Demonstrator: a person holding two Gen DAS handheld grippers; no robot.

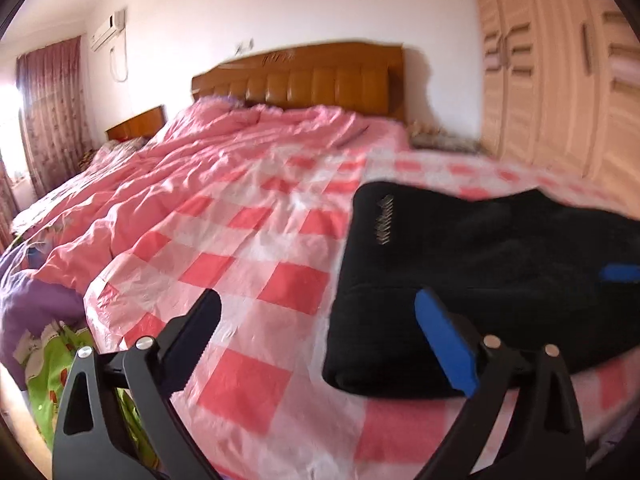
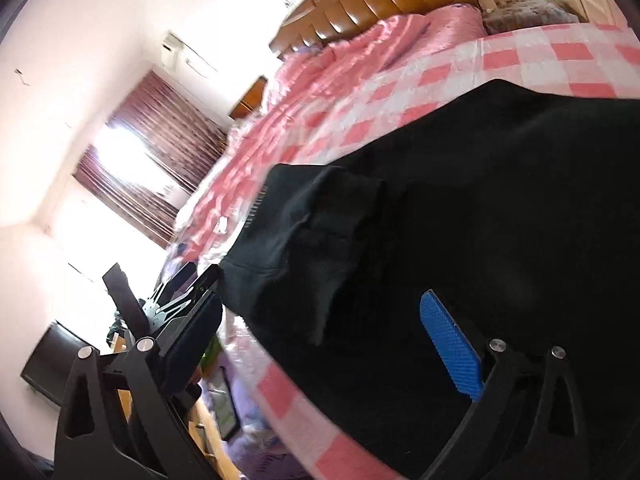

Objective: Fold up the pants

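The black pants lie folded into a thick packet on the pink-and-white checked sheet, right of centre in the left wrist view. My left gripper is open, its jaws spread wide at the packet's near left edge; the blue pad overlaps the cloth's corner, and nothing is pinched. In the right wrist view the pants fill the middle and right. My right gripper is open over their near folded edge, holding nothing. A blue fingertip of the right gripper shows at the far right of the left wrist view.
A rumpled pink duvet covers the bed's far half below a wooden headboard. A pale wardrobe stands on the right. Purple and green bedding hangs off the bed's left side. Curtains frame a bright window.
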